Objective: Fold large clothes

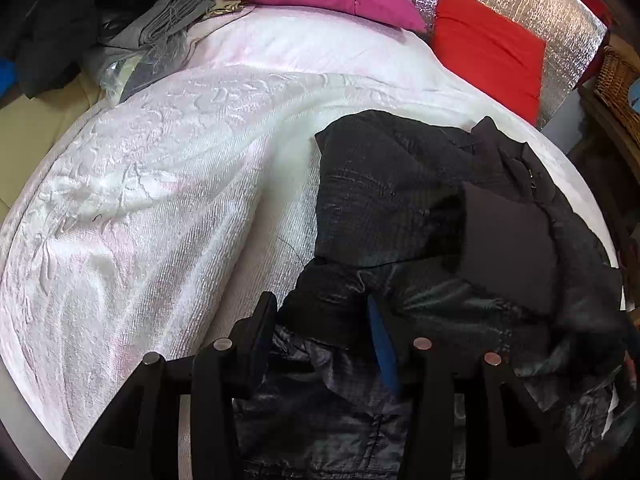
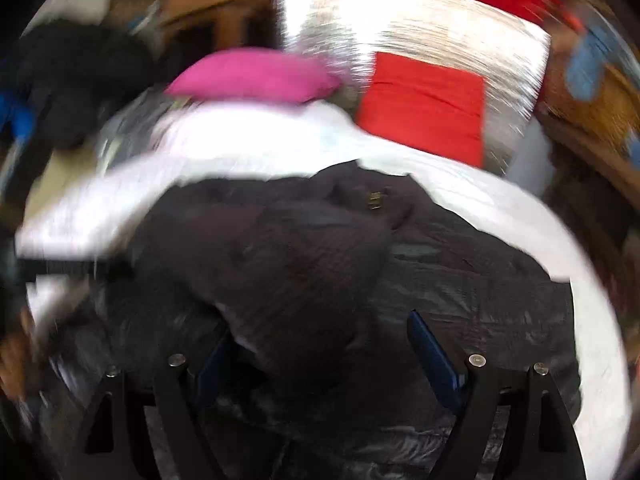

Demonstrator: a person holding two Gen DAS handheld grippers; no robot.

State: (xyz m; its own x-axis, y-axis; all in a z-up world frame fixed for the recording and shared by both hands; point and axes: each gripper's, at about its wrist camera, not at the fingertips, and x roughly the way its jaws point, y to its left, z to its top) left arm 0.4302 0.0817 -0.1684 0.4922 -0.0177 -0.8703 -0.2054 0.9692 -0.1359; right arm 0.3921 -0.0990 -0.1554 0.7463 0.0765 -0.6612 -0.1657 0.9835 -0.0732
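- Jacket (image 1: 420, 208), dark and bunched, lies on the bed (image 1: 140, 200) toward its right edge, below the red pillow (image 1: 488, 52).
- Left hand-held gripper (image 1: 320, 320): jaws apart astride a fold, nothing clamped.
- Right hand-held gripper (image 2: 320, 340): wide open over the heap; that view is blurred.
- Risk: slippery layers could bunch, so closing might pinch several at once and skew the fold.

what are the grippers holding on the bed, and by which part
Neither clearly grips anything. The left gripper and the right gripper stand open astride bunched folds of the black jacket; the right view is blurred, so contact cannot be told.
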